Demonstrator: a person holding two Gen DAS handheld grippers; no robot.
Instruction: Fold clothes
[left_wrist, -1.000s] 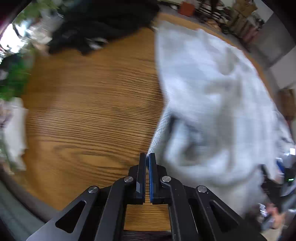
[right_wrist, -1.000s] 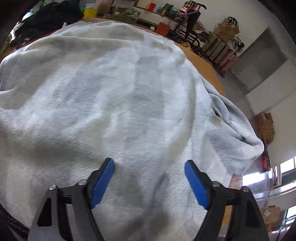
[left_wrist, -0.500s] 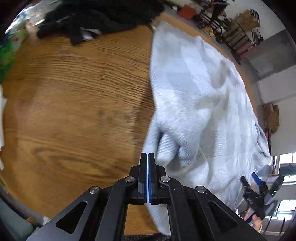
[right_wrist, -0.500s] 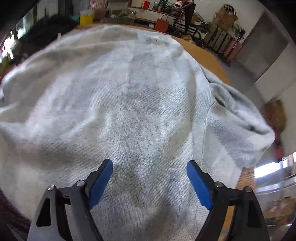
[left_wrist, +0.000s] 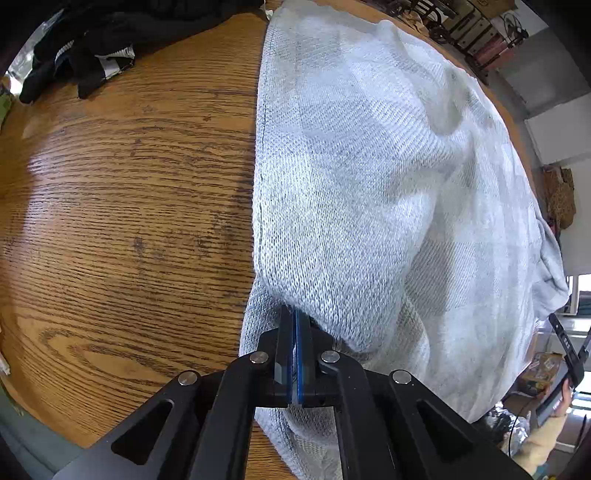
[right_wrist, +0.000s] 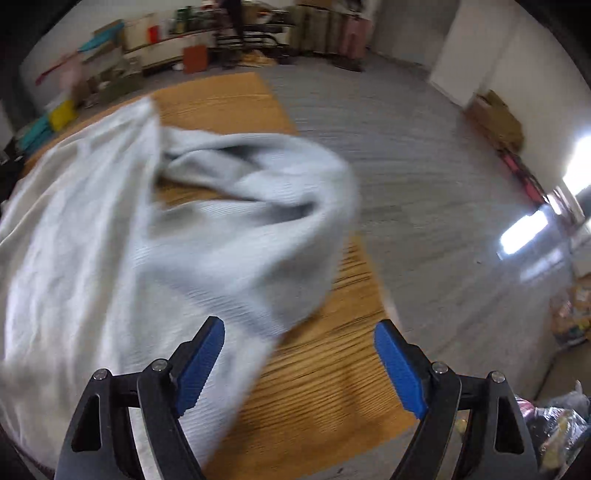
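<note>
Left gripper (left_wrist: 294, 325) pinched tight on the near edge of the grey sweater (left_wrist: 369, 177), which fills the right half of the frame on the wooden table (left_wrist: 122, 206). Right gripper (right_wrist: 299, 354) spread wide, holding nothing, sweater at left.

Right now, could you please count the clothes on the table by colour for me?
Light grey: 1, the knitted sweater spread over the wooden table, pinched at its near edge by the left gripper.
Black: 1 heap of dark clothes at the far edge; separate pieces cannot be told apart.
Total: 2
</note>
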